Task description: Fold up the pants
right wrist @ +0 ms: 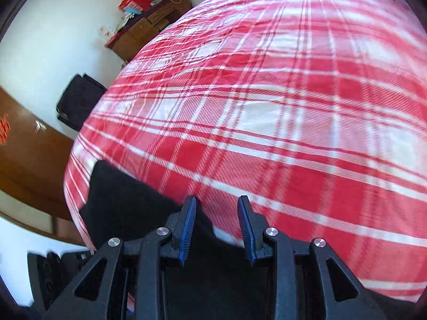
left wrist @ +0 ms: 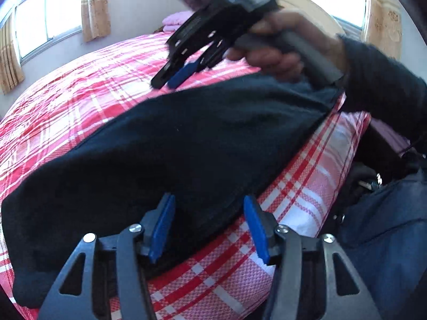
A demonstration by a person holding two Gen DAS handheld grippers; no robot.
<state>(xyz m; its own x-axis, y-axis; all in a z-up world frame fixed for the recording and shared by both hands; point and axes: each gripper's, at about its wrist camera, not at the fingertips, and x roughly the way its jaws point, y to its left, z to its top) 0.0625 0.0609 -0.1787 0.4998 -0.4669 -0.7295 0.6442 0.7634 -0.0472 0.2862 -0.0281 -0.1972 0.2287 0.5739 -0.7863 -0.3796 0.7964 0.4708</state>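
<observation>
In the left wrist view, a window (left wrist: pixel 40 21) with tan curtains sits at the far left, above a bed (left wrist: pixel 88 80) covered in a red, pink and white plaid sheet. The dark pants (left wrist: pixel 165 149) lie in a long folded band along the near edge of the bed, running from near left up toward the far right. The left gripper (left wrist: pixel 209 226) hangs over their near edge with its blue pads spread wide and nothing between them. Farther right, the right gripper (left wrist: pixel 170 78) is held in a hand (left wrist: pixel 277 45) above the far end of the pants, blurred, its tips looking close together here. In the right wrist view, a wooden dresser (right wrist: pixel 144 32) with clutter on top stands at the far left, with a dark chair (right wrist: pixel 77 104) nearer. The pants (right wrist: pixel 120 200) show at the near left on the plaid bed (right wrist: pixel 293 106). The right gripper (right wrist: pixel 216 229) has its pads clearly apart and holds nothing.
</observation>
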